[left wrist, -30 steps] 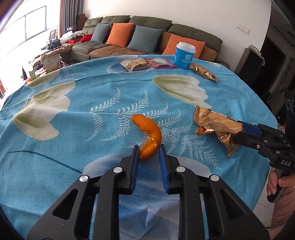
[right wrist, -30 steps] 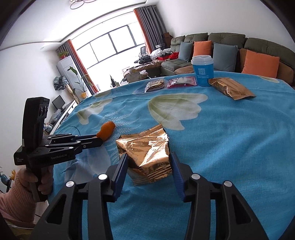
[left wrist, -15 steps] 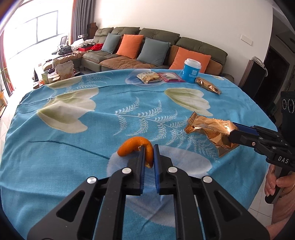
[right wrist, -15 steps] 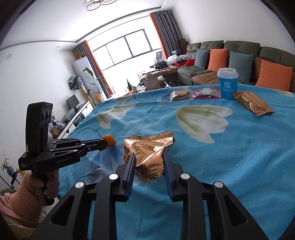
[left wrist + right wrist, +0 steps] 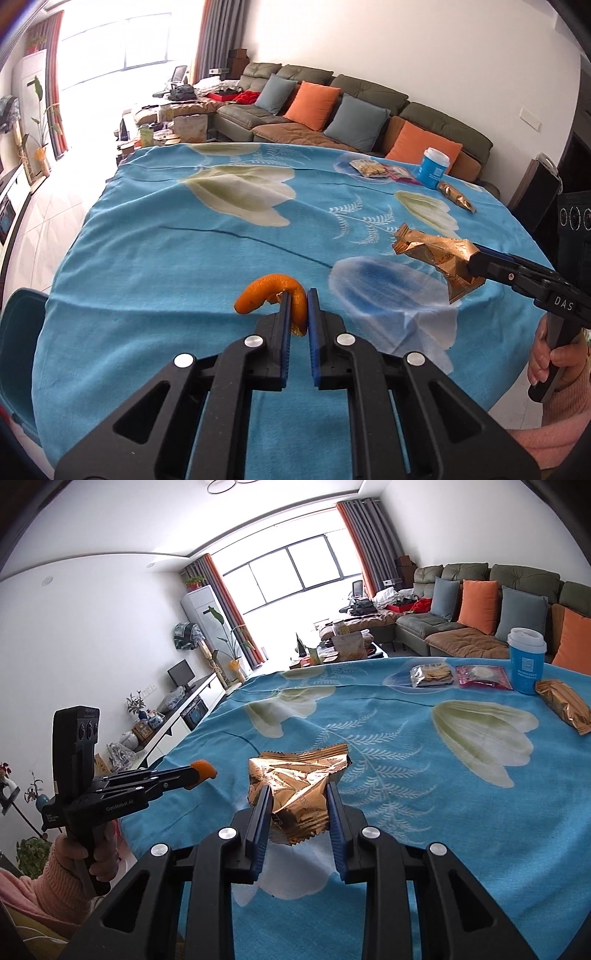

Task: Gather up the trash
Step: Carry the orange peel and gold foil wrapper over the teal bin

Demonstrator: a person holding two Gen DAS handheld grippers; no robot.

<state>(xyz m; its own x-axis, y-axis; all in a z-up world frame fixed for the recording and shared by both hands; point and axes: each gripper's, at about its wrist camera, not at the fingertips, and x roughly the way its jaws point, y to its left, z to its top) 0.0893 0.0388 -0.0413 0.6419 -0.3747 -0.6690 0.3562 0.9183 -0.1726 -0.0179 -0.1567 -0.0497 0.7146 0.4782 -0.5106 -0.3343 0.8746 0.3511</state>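
Observation:
My left gripper (image 5: pixel 298 297) is shut on a curved orange peel (image 5: pixel 269 291) and holds it above the blue flowered tablecloth (image 5: pixel 184 236). The peel also shows in the right wrist view (image 5: pixel 204 768) at the tip of the left gripper. My right gripper (image 5: pixel 298 794) is shut on a crumpled gold foil wrapper (image 5: pixel 295 779) and holds it off the cloth. The wrapper also shows in the left wrist view (image 5: pixel 436 254), pinched at the tip of the right gripper (image 5: pixel 472 264).
At the table's far side lie a blue paper cup (image 5: pixel 526 661), a second gold wrapper (image 5: pixel 565 705), a clear snack bag (image 5: pixel 430 675) and a pink packet (image 5: pixel 482 675). A teal bin edge (image 5: pixel 18 332) shows at the table's near left. A sofa stands behind.
Both grippers closed on their items, the left on the peel and the right on the wrapper, then lifted them off the cloth and drew back toward the near edge.

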